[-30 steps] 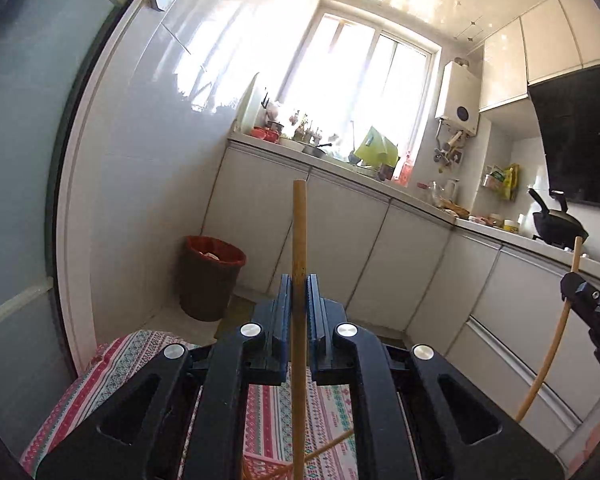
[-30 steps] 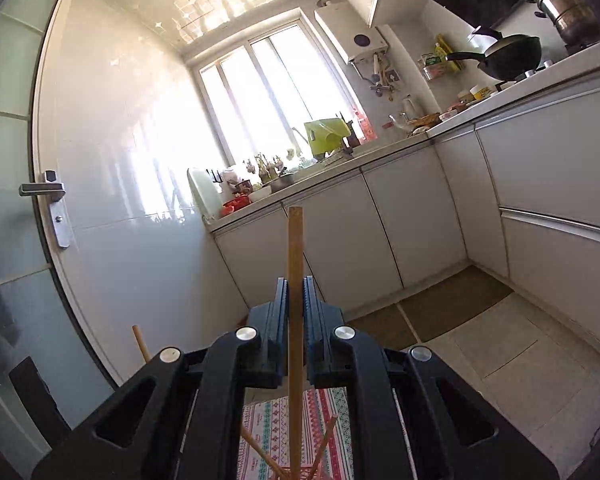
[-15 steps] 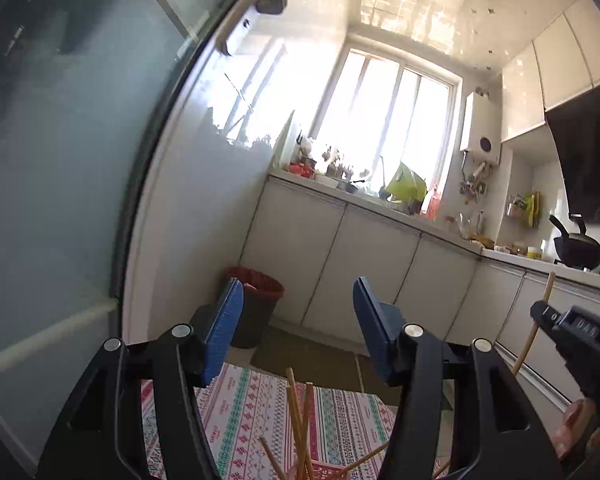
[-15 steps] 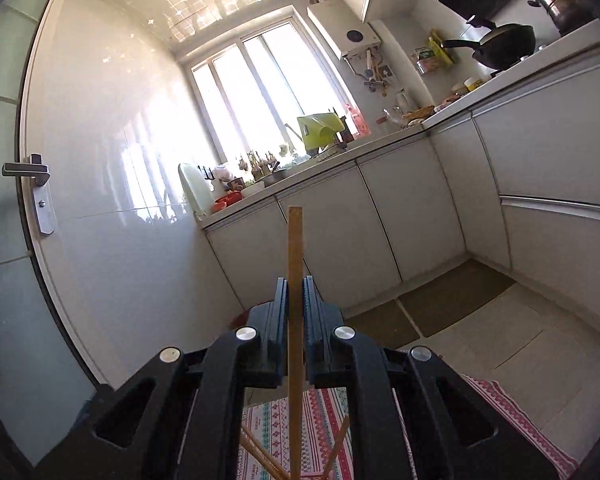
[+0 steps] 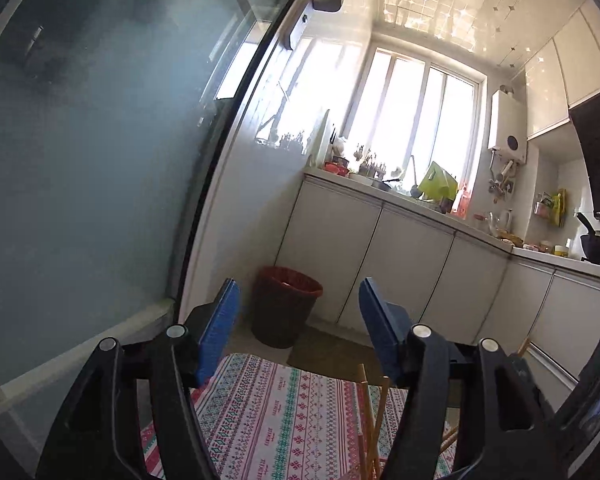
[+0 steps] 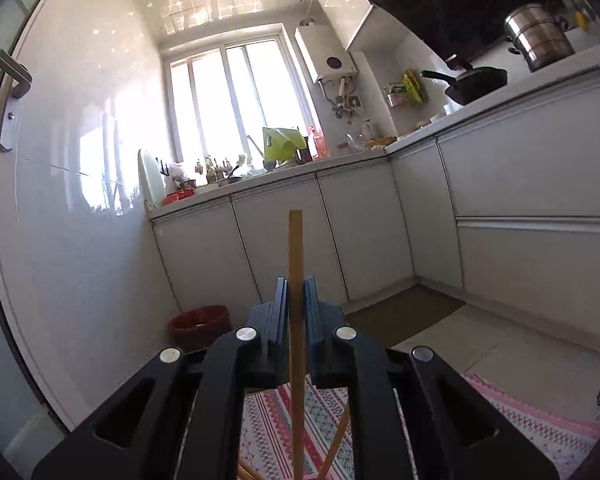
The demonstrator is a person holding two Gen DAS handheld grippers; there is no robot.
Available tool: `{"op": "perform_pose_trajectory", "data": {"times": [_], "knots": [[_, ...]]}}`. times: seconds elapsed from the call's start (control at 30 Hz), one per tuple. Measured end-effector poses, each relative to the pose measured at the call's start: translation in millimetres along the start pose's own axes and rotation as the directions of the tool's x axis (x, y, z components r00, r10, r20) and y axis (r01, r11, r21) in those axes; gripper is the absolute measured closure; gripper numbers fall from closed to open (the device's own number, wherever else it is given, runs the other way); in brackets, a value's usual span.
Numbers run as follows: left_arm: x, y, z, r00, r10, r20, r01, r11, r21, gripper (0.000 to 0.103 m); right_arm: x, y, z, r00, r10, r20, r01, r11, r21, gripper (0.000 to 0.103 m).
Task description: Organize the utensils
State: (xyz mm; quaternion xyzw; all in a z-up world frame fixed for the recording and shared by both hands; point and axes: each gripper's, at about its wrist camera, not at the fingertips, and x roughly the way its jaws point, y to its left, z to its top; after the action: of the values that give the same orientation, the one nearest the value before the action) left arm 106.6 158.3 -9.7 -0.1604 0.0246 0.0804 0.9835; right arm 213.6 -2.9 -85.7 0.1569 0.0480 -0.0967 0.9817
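Released since a second ago, the left gripper [image 5: 298, 320] gapes wide and empty; its chopstick now stands among chopsticks [image 5: 370, 420] above the patterned cloth's [image 5: 276, 412] near edge. Right gripper [image 6: 296, 312] clamps one upright chopstick [image 6: 295, 264], presumably next.

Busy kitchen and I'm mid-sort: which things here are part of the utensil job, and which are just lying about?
Job:
- chopstick clamped upright in the right tongs
- loose chopsticks over the patterned cloth
- left tongs, open, holding nothing

Lying about:
- red bin
- black wok
- steel pot
- green bag
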Motion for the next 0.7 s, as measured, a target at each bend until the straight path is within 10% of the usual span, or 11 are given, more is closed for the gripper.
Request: {"op": "perform_pose_trajectory", "data": {"times": [0.17, 0.27, 0.4, 0.7], "knots": [[-5.5, -3.0, 7.1, 0.999, 0.039, -0.004, -0.039, 0.999, 0.02, 0.032, -28.8, 9.5, 2.4, 0.996, 0.081, -0.035, -0.084, 0.993, -0.079, 0.087], [-19.4, -13.3, 8.7, 0.998, 0.06, -0.029, -0.058, 0.997, 0.055, 0.02, -58.4, -6.2, 30.8, 0.988, 0.129, -0.089, -0.132, 0.991, -0.029, 0.044], [-61.1, -28.6, 11.8, 0.998, 0.057, -0.012, -0.056, 0.995, 0.077, 0.007, -104.4, -49.6, 65.6, 0.986, 0.131, -0.105, -0.129, 0.991, 0.027, 0.02], [-120.2, -52.4, 32.7, 0.998, 0.017, -0.064, -0.014, 0.999, 0.045, 0.007, -152.4, -142.8, 109.2, 0.978, 0.106, -0.182, -0.074, 0.982, 0.174, 0.012]]}}
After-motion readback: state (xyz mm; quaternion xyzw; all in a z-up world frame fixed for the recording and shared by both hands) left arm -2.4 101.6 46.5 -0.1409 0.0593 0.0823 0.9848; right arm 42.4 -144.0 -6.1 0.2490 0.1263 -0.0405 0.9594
